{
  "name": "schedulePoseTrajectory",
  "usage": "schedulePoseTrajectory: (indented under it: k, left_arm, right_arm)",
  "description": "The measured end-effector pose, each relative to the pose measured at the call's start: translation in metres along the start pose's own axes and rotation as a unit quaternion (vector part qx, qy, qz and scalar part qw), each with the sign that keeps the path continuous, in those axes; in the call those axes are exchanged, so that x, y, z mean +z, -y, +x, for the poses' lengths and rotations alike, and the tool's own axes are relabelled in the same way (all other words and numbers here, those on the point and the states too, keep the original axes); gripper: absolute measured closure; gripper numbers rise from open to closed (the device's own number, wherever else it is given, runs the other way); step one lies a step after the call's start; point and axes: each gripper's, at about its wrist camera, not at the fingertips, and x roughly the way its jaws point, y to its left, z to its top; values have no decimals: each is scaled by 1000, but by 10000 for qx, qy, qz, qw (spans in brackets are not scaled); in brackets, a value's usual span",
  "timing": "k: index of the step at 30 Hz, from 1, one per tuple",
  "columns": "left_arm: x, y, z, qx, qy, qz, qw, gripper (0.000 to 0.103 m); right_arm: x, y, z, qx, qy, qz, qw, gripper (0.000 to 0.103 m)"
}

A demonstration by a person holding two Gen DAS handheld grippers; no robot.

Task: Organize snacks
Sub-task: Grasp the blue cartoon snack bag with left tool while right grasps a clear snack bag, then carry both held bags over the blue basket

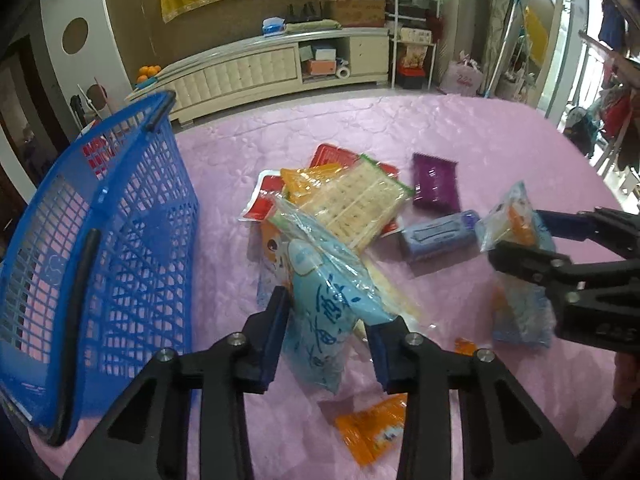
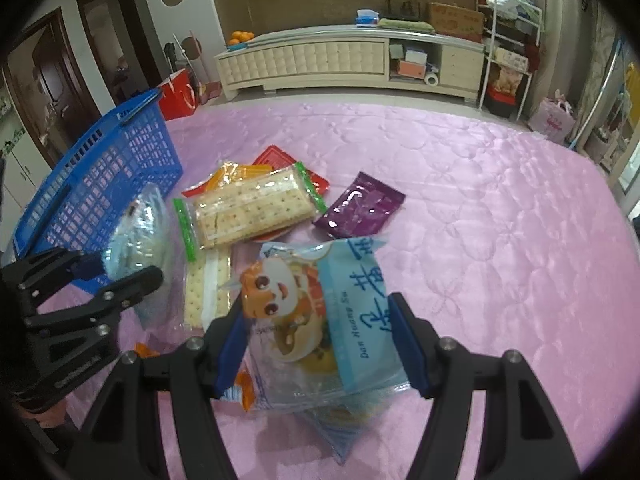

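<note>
A blue plastic basket (image 1: 120, 220) (image 2: 100, 184) stands at the left on the pink cloth. My left gripper (image 1: 332, 316) (image 2: 120, 268) is shut on a light-blue snack bag (image 1: 324, 292), its pads pressing both sides, right beside the basket. My right gripper (image 2: 316, 316) (image 1: 520, 236) is shut on a clear-and-blue bag with a cartoon face (image 2: 320, 312), held above the cloth. Behind both lies a pile: a cracker pack (image 1: 360, 204) (image 2: 252, 208), a red pack (image 1: 332, 156) and a purple pack (image 1: 436, 180) (image 2: 360, 208).
A blue-purple pack (image 1: 436, 236), an orange pack (image 1: 372, 428) and another blue bag (image 1: 520, 312) lie loose on the pink cloth (image 2: 500, 240). A second cracker pack (image 2: 208, 292) lies between the grippers. Beyond the far edge stands a low white cabinet (image 2: 320, 60).
</note>
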Motion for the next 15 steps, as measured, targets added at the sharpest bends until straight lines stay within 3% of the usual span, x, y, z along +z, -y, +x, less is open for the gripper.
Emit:
schedulePoseTrajectory:
  k: [15]
  left_arm:
    - [0, -5, -111, -404, 816, 220, 9956, 68]
  right_arm:
    - [13, -40, -113, -246, 693, -233, 9970, 33]
